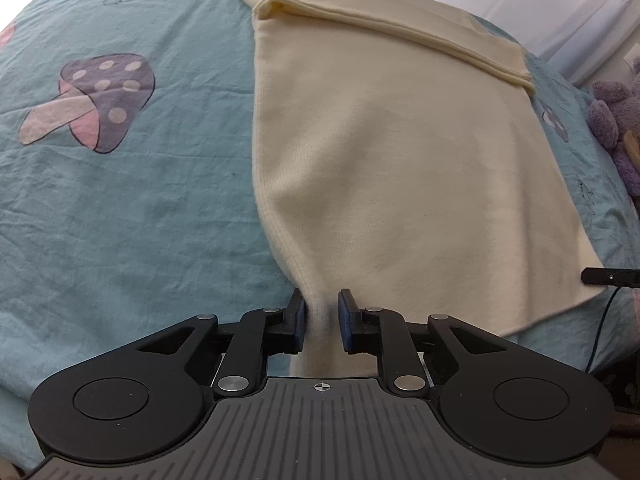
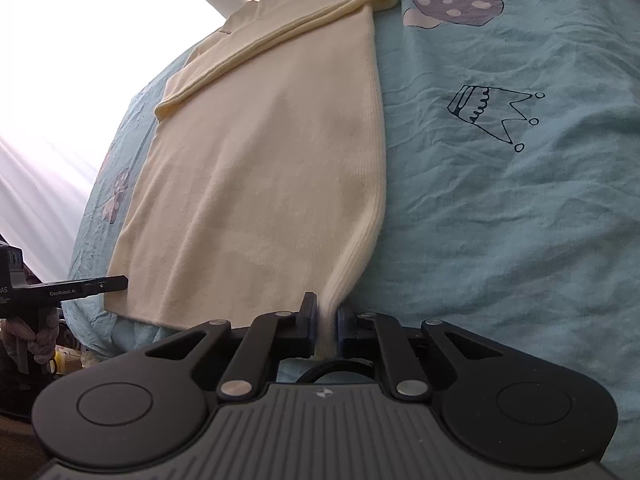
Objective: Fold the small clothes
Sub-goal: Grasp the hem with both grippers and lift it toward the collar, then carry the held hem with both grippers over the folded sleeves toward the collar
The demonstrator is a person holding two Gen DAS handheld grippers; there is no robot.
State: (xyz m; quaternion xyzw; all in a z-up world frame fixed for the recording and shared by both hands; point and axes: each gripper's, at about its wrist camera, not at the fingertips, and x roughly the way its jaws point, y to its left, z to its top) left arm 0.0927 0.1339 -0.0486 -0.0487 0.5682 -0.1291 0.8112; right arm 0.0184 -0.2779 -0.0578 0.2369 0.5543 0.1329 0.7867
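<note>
At the bed's near edge, both the left claw (image 1: 322, 320) and right claw (image 2: 326, 322) pinch the cream sweater (image 1: 392, 168) by thin hem corners, which could slip free when lifted

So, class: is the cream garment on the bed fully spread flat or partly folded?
Partly folded: the cream garment has its sleeve laid across the top, body flat below.

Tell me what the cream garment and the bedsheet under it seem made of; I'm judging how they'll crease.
Cream garment: looks like a soft fine-rib knit, matte, probably cotton or a blend; faint vertical ribs show along its edge and it bunches limply in both grippers. Teal bedsheet: thin woven cotton-like cloth, matte, printed with mushrooms and a crown; fine sharp wrinkles cover it.
</note>
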